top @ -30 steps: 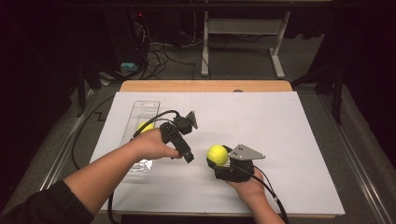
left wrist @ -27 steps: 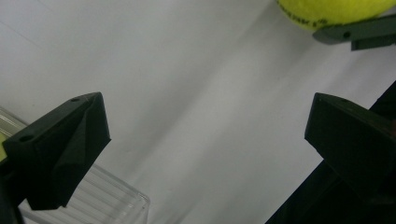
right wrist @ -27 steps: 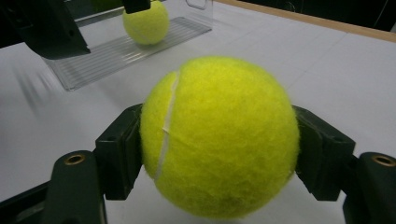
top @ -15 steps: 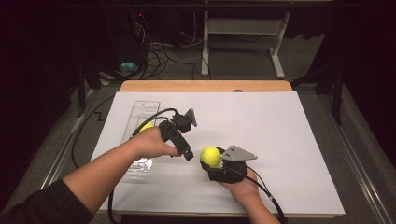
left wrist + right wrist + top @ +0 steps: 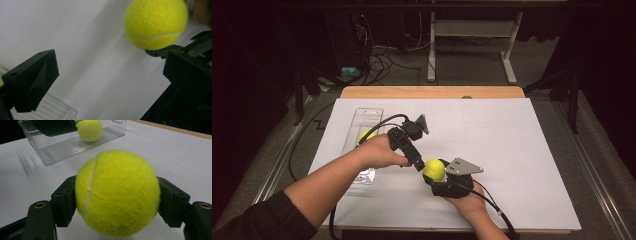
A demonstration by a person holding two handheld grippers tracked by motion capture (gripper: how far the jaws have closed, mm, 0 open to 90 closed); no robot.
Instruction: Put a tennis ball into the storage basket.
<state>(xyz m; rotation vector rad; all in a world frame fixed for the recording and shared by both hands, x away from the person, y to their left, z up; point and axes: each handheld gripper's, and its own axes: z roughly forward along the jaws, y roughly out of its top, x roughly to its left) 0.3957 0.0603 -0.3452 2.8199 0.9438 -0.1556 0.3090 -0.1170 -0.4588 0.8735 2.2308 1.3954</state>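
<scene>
My right gripper (image 5: 435, 175) (image 5: 117, 195) is shut on a yellow tennis ball (image 5: 434, 169) (image 5: 117, 192), one black jaw on each side, just above the white sheet. In the left gripper view the same ball (image 5: 155, 23) hangs at upper right, beyond my left gripper (image 5: 111, 60), whose jaws stand wide open with nothing between them. From above, the left gripper (image 5: 418, 161) points down-right, its tip almost at the ball. A second tennis ball (image 5: 366, 135) (image 5: 89, 130) lies in a clear plastic tray (image 5: 362, 117) (image 5: 62, 147) at the left, partly behind the left hand.
A white sheet (image 5: 512, 150) covers the table, with a wooden strip (image 5: 432, 92) along its far edge. Cables trail from both grippers over the front edge. Beyond the table are a desk frame and loose wires on the floor.
The right gripper has crept a little to the left with the ball, closing on the left gripper's tip. The left hand has barely shifted.
</scene>
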